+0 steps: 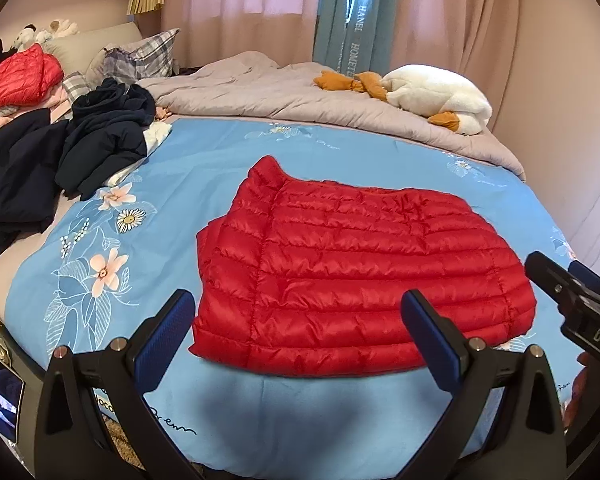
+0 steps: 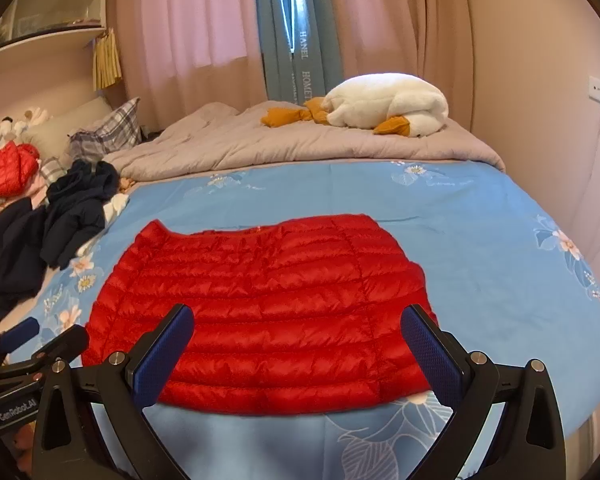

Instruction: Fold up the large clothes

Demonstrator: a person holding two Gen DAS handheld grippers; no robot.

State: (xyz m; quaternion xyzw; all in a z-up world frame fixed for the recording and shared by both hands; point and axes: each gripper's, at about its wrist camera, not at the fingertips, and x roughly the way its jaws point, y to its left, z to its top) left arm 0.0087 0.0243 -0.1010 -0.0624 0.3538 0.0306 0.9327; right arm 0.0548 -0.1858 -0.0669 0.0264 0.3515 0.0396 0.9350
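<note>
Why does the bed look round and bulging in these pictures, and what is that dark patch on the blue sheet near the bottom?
Left wrist view: the fisheye lens bends the blue floral sheet into a dome, corners black; the open left claw shades the patch below the red down jacket. Right wrist view: same bulge; daylight through the pink curtains overexposes the plush goose; the open right claw looks soft.

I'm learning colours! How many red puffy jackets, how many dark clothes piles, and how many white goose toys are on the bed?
Red puffy jackets: 2, the folded one on the blue sheet and one by the pillows
Dark clothes piles: 1
White goose toys: 1
Total: 4
</note>
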